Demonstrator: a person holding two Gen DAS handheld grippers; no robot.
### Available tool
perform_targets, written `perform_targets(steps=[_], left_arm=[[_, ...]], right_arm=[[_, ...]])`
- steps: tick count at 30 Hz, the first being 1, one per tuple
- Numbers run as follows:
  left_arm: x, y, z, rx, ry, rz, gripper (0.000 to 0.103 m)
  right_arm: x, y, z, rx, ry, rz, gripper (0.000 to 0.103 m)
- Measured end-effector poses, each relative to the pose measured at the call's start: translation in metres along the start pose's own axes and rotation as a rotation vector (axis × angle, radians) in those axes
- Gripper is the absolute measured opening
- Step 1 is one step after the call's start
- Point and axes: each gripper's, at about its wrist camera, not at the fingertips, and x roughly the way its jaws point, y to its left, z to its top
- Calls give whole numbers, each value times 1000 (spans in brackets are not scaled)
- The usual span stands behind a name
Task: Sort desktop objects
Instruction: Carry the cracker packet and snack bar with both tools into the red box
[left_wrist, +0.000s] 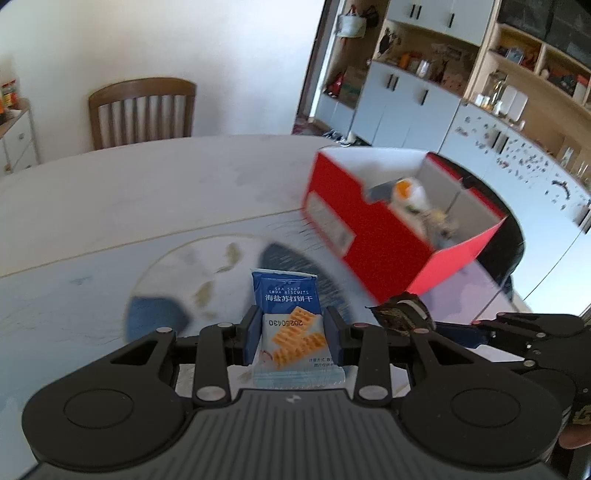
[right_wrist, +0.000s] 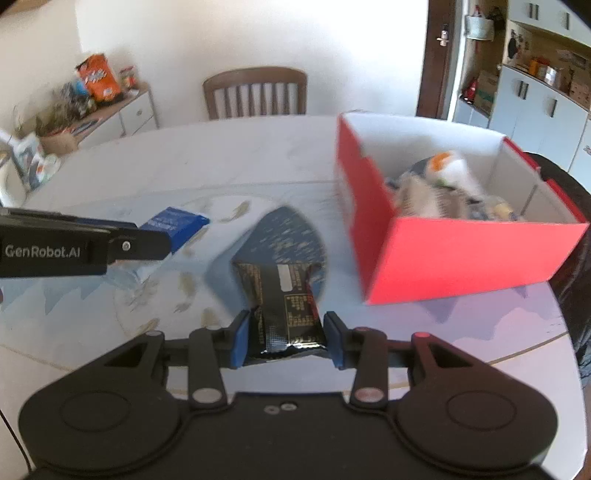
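My left gripper (left_wrist: 291, 332) clamps a blue-and-white soda biscuit packet (left_wrist: 290, 325); my right gripper (right_wrist: 284, 338) clamps a glossy black foil snack packet (right_wrist: 282, 306). Both packets are held above the table, just short of the open red cardboard box (right_wrist: 461, 254).

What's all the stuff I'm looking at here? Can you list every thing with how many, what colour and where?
biscuit packet: one, blue and white, clamped in the left gripper above the table
dark snack packet: one, black, clamped in the right gripper
box: one, red outside, white inside, open, on the table's right side
items in the box: several, blurred; one white and orange
table: one, pale, with a blue and white printed mat
chair: one, brown wood, behind the table
sideboard: one, white, by the wall at left, cluttered on top
shelf unit: one, wood and white, at right
left gripper: one, black with blue pads
right gripper: one, black with blue pads
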Motion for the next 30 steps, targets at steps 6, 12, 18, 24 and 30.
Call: perform_targets(steps=[6, 12, 18, 24, 30], left_arm=[[9, -42, 21, 18, -25, -44, 35], [17, -77, 43, 49, -48, -63, 35], [31, -109, 62, 86, -57, -70, 35], [53, -136, 79, 114, -50, -66, 35], [83, -152, 94, 125, -13, -38, 35]], right_arm=[[-17, -45, 14, 39, -53, -8, 41], [-24, -93, 32, 66, -101, -45, 41], [-20, -132, 45, 98, -123, -67, 41], [-9, -164, 55, 132, -113, -83, 41], [6, -186, 68, 120, -86, -93, 41]])
